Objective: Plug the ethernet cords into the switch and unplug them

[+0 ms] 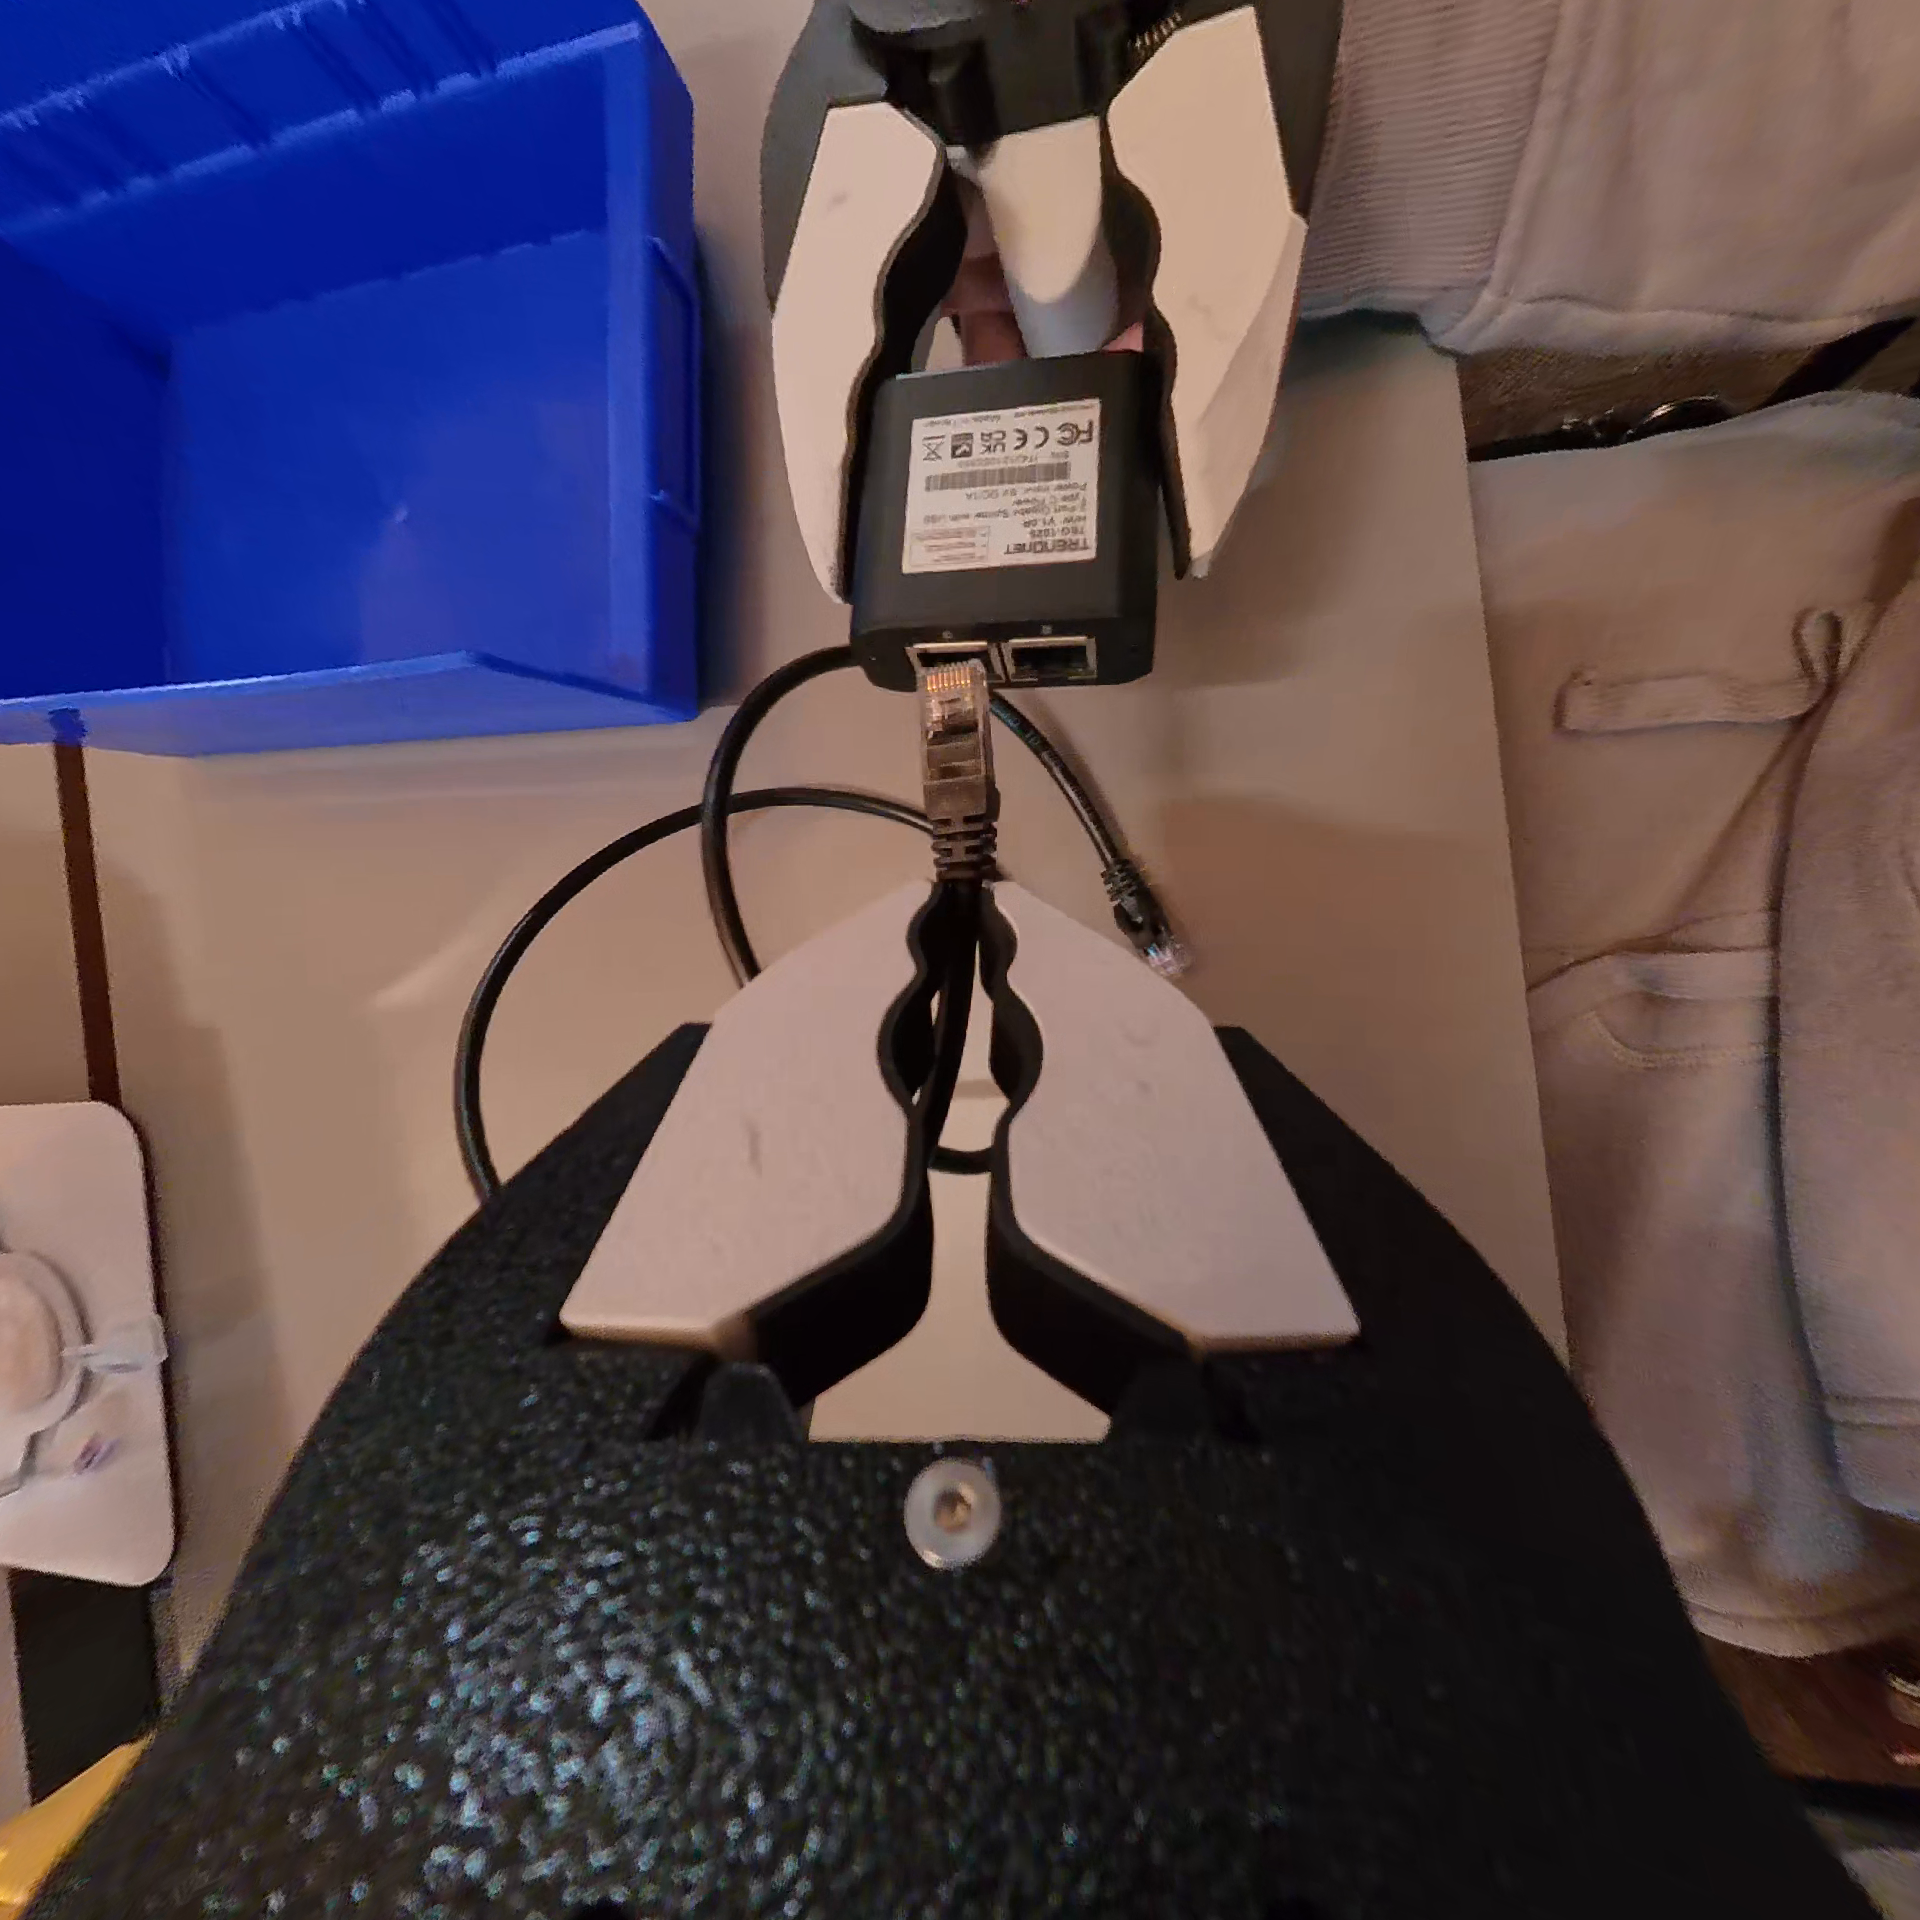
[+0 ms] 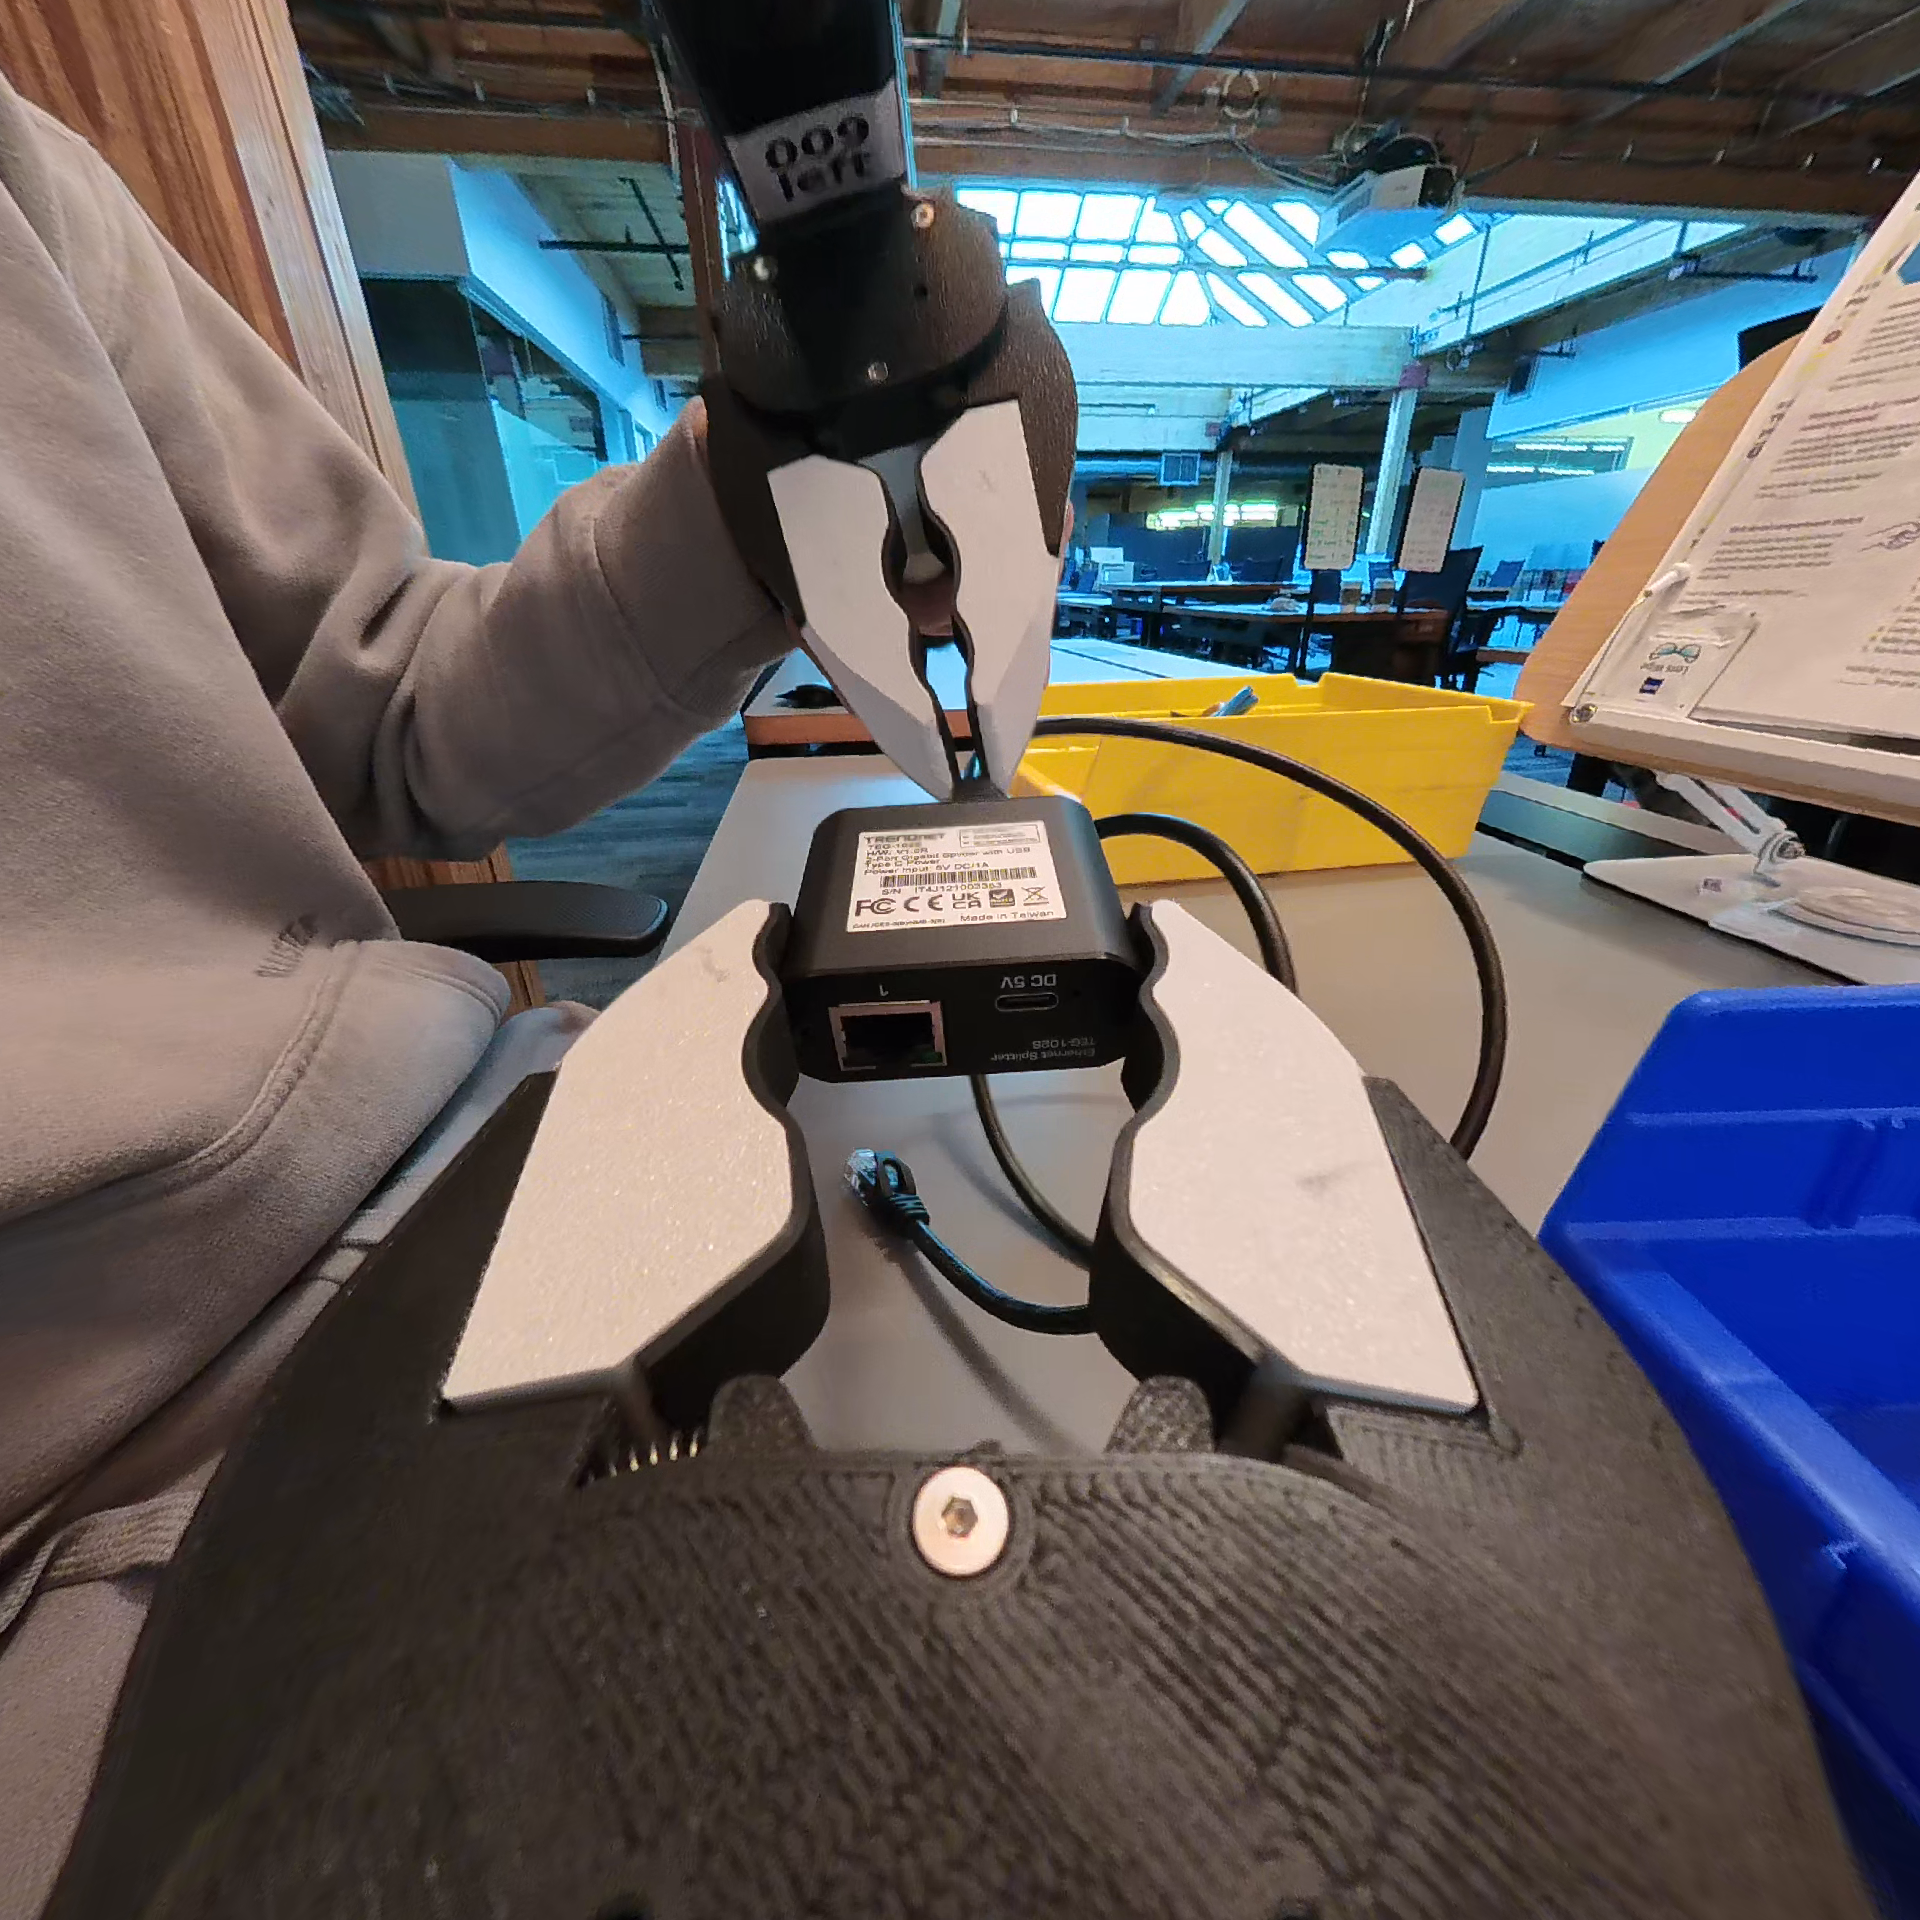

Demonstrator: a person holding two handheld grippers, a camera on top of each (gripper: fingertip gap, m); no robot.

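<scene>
The black switch (image 1: 1013, 509) is held in the air, label side up, by my right gripper (image 1: 1018, 582), which is shut on its two sides. My left gripper (image 1: 961, 894) is shut on a black ethernet cord (image 1: 478, 1039) just behind its plug (image 1: 954, 738). The plug's clear tip is at the mouth of the left of two ports facing me; most of the plug is outside. A second plug (image 1: 1143, 914) lies loose on the table. In the right wrist view my right gripper (image 2: 961, 914) grips the switch (image 2: 956, 935); the left gripper (image 2: 961, 784) is behind it, and the plug is hidden.
A blue bin (image 1: 343, 364) stands left of the switch and shows again in the right wrist view (image 2: 1766, 1299). A yellow bin (image 2: 1299, 769) stands behind, and a tilted document stand (image 2: 1766, 520) is at the right. A person's grey sleeve (image 2: 260, 727) fills the left side. The grippers' ends are close to 6 cm from one another.
</scene>
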